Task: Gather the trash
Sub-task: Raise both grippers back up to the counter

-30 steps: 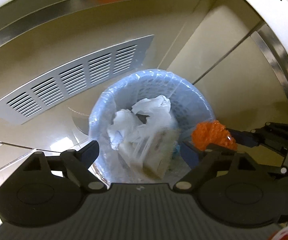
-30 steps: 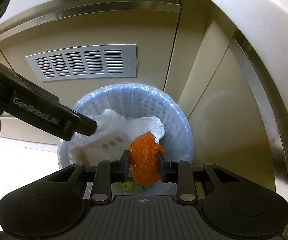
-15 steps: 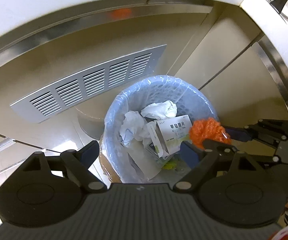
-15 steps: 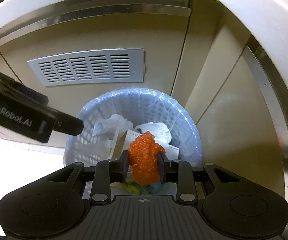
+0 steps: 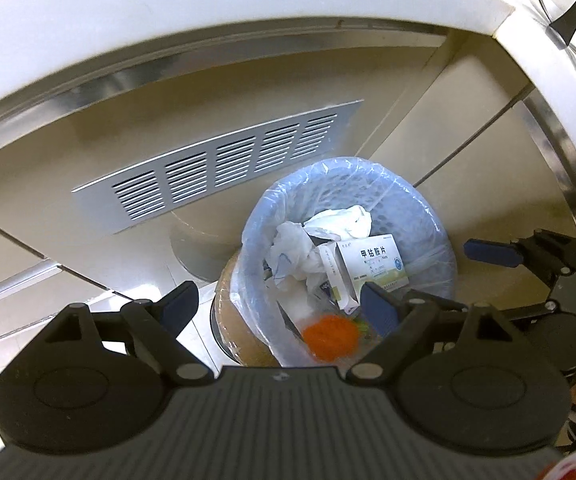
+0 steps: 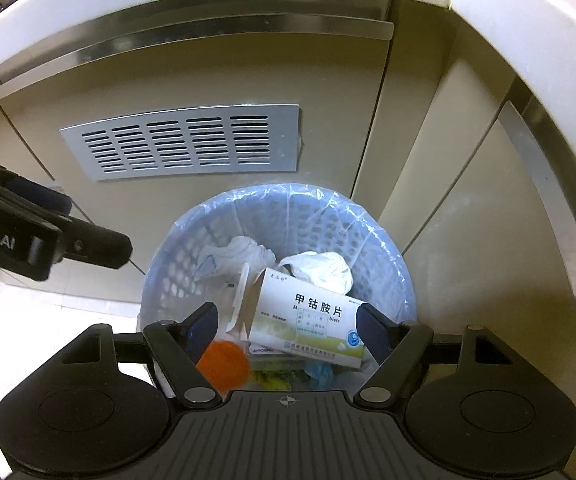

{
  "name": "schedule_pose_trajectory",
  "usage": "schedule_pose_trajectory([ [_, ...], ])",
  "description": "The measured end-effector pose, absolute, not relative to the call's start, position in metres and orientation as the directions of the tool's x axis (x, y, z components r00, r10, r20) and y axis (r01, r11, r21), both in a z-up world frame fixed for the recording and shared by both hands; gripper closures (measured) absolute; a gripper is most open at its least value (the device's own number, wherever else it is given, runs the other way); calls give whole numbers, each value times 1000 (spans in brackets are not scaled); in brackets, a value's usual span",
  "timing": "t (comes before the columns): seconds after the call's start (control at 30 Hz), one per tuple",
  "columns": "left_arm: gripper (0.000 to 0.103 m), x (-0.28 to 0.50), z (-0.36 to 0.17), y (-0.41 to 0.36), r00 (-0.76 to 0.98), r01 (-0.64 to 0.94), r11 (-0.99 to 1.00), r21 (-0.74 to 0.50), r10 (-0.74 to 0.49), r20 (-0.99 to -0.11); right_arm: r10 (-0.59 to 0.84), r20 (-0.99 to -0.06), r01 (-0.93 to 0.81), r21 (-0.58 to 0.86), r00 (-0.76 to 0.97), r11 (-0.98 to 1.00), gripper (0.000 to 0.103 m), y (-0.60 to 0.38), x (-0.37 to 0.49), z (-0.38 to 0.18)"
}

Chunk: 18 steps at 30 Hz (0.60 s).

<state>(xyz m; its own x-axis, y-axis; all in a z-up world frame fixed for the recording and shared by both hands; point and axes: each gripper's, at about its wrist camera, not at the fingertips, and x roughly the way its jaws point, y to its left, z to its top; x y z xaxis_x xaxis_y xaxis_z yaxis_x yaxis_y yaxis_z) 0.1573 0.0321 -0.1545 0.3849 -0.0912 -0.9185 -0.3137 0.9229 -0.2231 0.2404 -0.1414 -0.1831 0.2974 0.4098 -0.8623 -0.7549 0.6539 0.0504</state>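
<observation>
- The right claw [image 6: 285, 330] hangs right over the bin [image 6: 388, 264], tilted steeply down, so whatever it lets go falls inside, not onto the floor.
- Its jaws have just been opening and now stand wide apart with nothing pressed between them; the orange wad [image 6: 223, 364] is free of the pads, blurred, low by the bin's near rim.
- In the left view the orange wad [image 5: 330, 336] sits inside the liner near the near wall, below the box [image 5: 372, 268], so by my reading this piece of trash is delivered.
- The box lies on its side with one end flap open, leaning on crumpled white tissue [image 5: 340, 220] toward the far wall; it rests as dropped things rest, not stacked.
- The left claw [image 5: 277, 304] is also spread wide and empty, held above the bin's near-left rim and off to the side, likely to stay clear of the other claw's drop.
- The bin stands on the floor in the cabinet corner, below the vent [image 6: 183, 144], and its clear liner folds over the rim to catch loose scraps.
- Both claws are free, so more trash could be fetched if any is left.
</observation>
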Motion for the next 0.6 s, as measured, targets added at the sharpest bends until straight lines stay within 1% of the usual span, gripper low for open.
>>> schedule_pose_trajectory([
  [0.13, 17, 150, -142, 34, 408, -306, 926, -220, -81, -909, 415, -855, -759, 40, 311, 650, 27, -143, 234, -173],
  [0.3, 17, 143, -116, 35, 463, -273, 935, -228, -80, -882, 453, -823, -762, 37, 344, 647, 27, -145, 225, -145],
  [0.43, 17, 140, -85, 31, 532, -228, 947, -227, -74, -844, 505, -767, -763, 32, 396, 645, 27, -147, 219, -110],
  [0.6, 17, 138, -49, 34, 612, -195, 953, -231, -66, -788, 555, -669, -747, -1, 495, 664, 27, -149, 215, -66],
])
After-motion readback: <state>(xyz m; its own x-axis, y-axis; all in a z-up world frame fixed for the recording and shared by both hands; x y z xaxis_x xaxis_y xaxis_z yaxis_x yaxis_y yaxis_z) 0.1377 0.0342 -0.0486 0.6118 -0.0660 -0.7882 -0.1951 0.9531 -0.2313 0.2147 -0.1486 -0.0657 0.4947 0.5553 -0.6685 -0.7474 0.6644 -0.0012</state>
